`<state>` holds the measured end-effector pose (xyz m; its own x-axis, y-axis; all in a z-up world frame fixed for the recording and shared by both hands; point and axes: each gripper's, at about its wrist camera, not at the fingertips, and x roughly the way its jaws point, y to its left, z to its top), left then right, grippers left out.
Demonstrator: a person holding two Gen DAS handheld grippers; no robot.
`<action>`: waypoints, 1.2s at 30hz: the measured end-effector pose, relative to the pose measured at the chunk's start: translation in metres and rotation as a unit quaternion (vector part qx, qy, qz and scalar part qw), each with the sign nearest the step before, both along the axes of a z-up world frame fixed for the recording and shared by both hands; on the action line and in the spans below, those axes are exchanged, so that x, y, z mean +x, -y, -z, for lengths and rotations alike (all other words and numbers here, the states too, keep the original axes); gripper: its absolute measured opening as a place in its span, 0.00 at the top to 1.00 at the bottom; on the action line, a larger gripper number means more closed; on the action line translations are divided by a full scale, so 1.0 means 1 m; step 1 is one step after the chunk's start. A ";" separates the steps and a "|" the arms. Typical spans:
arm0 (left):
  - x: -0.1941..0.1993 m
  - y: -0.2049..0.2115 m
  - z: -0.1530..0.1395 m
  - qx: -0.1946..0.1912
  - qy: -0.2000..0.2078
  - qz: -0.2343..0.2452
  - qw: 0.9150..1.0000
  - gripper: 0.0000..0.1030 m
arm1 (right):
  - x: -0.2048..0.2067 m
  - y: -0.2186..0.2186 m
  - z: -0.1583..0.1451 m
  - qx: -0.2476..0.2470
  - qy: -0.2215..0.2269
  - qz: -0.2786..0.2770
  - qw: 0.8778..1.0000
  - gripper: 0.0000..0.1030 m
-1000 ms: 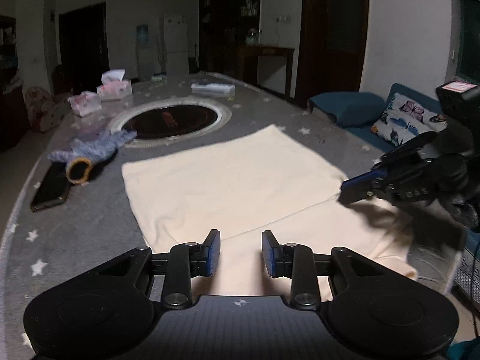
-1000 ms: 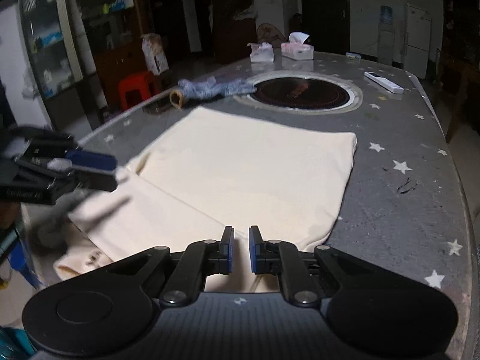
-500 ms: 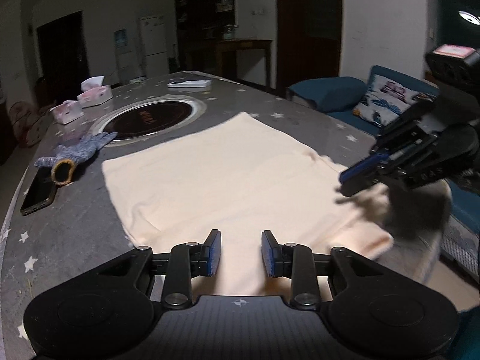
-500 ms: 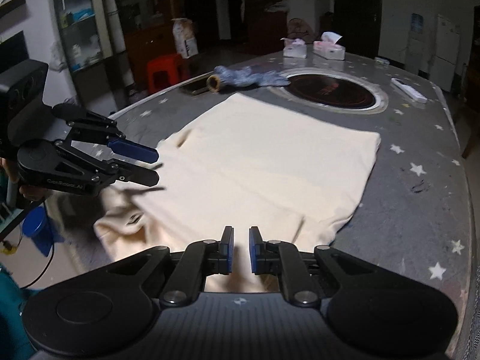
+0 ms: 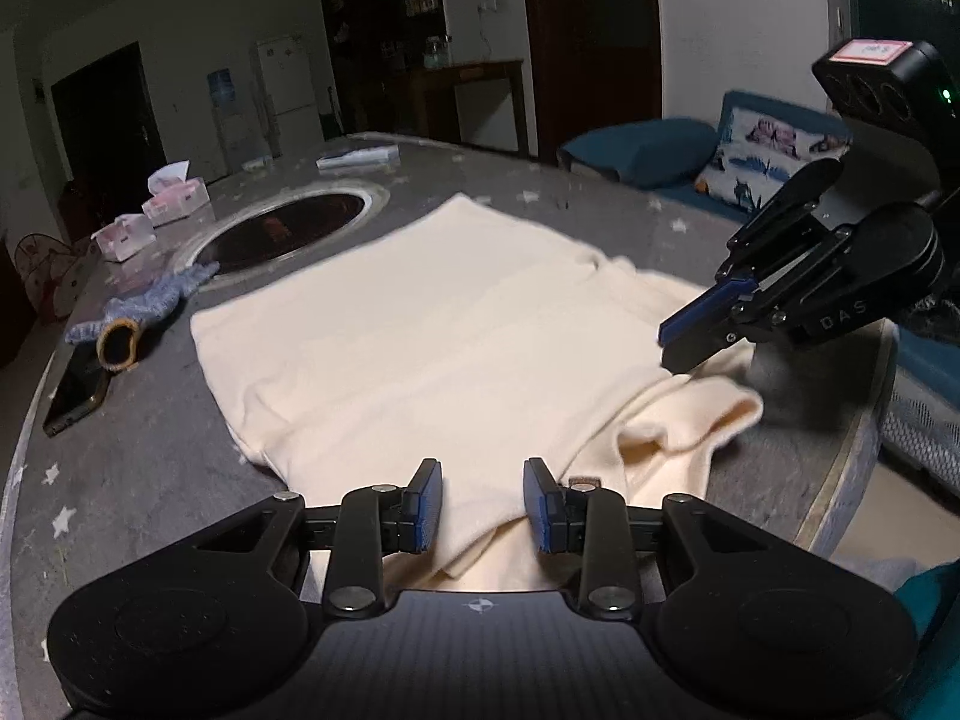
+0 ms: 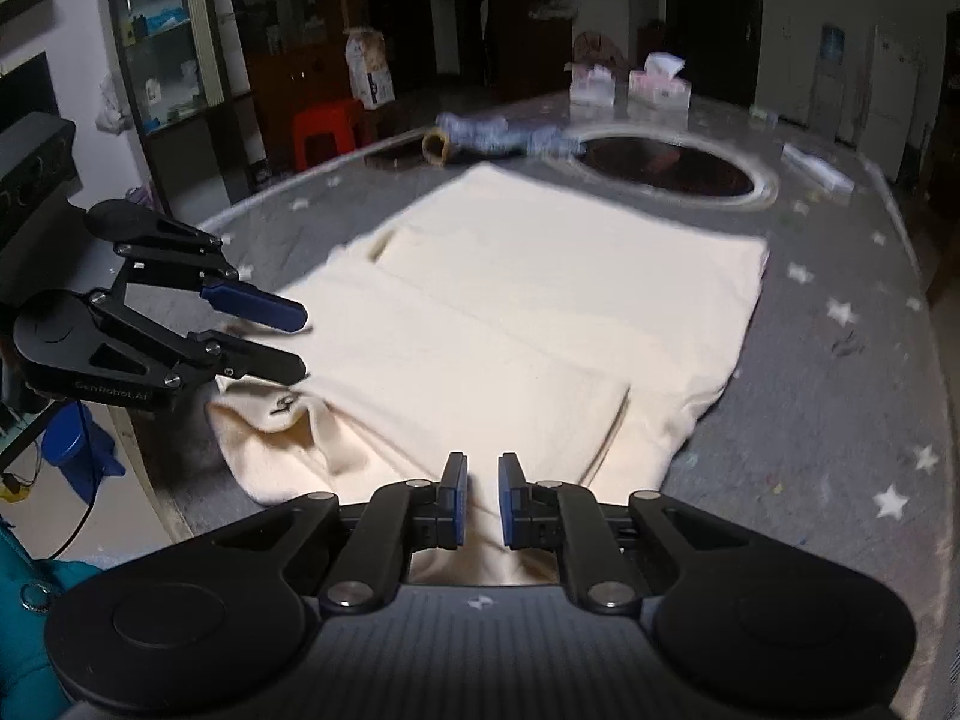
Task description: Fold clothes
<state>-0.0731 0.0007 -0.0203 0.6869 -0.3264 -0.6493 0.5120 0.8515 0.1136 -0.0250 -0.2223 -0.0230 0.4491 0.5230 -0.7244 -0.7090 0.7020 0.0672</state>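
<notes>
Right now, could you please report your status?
Left claw part open, right claw shut, both at garment's near edge. Garment partly folded. Glove, phone clear.

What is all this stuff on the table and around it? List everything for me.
cream garment: one, cream, spread flat on the table, near edge bunched
table: one, grey with white stars, round dark inset in the middle
knitted item: one, blue-grey with an orange cuff, left of the garment
phone: one, dark, by the table's left edge
tissue boxes: two, pink and white, far left side
flat white pack: one, far edge of the table
sofa with cushions: blue, right of the table
red stool: one, beyond the table
left gripper: black, blue fingers apart over the garment's near edge
right gripper: black, blue fingers nearly together
</notes>
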 end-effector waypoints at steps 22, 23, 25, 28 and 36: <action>-0.052 0.026 0.008 0.117 0.081 0.105 0.984 0.62 | -0.021 0.011 -0.024 -0.039 0.036 -0.027 0.998 0.68; -0.051 0.027 0.008 0.115 0.082 0.107 0.984 0.67 | -0.022 0.012 -0.024 -0.040 0.036 -0.029 0.998 0.67; -0.049 0.029 0.008 0.109 0.084 0.110 0.984 0.85 | -0.023 0.012 -0.024 -0.042 0.036 -0.034 0.998 0.67; -0.041 0.025 0.000 0.088 0.085 0.095 0.988 0.90 | -0.025 0.013 -0.024 -0.045 0.038 -0.040 0.997 0.66; -0.002 0.004 -0.024 0.007 0.054 0.044 0.998 0.91 | -0.036 0.012 -0.028 -0.039 0.058 -0.082 0.994 0.51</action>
<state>-0.0749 -0.0038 0.0036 0.7224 -0.3787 -0.5785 0.5680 0.8021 0.1843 -0.0609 -0.2342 0.0048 0.4457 0.5406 -0.7136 -0.8140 0.5764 -0.0718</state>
